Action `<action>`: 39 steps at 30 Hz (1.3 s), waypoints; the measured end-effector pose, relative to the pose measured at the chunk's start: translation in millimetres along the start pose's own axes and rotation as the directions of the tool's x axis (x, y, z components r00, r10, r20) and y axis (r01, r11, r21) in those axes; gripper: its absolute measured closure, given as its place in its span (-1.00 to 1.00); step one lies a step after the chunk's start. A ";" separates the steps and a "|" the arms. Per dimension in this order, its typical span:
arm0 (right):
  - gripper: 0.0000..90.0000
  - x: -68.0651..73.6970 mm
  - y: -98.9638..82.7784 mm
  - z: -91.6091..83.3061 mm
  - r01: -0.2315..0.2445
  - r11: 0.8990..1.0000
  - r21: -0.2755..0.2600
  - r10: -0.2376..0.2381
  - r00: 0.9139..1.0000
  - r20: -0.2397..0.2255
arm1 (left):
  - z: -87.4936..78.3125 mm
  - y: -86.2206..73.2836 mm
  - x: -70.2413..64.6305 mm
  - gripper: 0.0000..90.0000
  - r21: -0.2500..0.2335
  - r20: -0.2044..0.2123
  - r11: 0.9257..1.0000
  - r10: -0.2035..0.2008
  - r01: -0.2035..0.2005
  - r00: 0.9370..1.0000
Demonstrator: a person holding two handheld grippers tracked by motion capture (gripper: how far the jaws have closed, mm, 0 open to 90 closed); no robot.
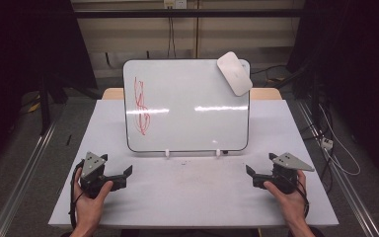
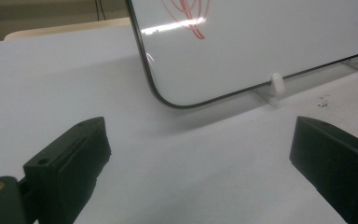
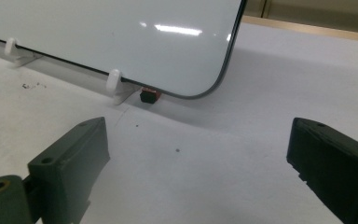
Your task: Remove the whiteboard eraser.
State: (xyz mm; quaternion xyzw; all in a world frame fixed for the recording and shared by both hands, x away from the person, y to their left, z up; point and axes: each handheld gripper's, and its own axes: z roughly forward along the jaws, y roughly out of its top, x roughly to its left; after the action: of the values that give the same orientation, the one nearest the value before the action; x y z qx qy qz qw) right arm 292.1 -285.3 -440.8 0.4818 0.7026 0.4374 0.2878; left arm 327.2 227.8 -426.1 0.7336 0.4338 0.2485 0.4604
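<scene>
High view: whiteboard (image 1: 192, 108) bears red scribble (image 1: 141, 106), possibly illegible.

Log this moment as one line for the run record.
left gripper: open, empty | right gripper: open, empty | whiteboard: upright on table, red scribble | eraser: top right corner of board

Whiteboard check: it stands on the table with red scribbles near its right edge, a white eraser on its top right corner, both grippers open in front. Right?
Not quite. In the high view, the red scribbles sit near the whiteboard's left edge, not its right. The white eraser is at the top right corner, and the left gripper and right gripper are open.
</scene>
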 end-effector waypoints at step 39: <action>-0.93 11.5 37.7 18.0 0.064 0.998 -0.025 -0.065 0.998 -0.017 | 1.8 -1.6 -1.3 -0.89 0.026 0.018 1.000 0.016 -0.017 1.000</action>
State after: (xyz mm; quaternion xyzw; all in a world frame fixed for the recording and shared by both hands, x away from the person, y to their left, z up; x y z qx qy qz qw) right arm 318.7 -262.7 -415.0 0.4513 0.7151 0.4407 0.3012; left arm 327.4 226.2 -428.3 0.7453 0.4268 0.2401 0.4525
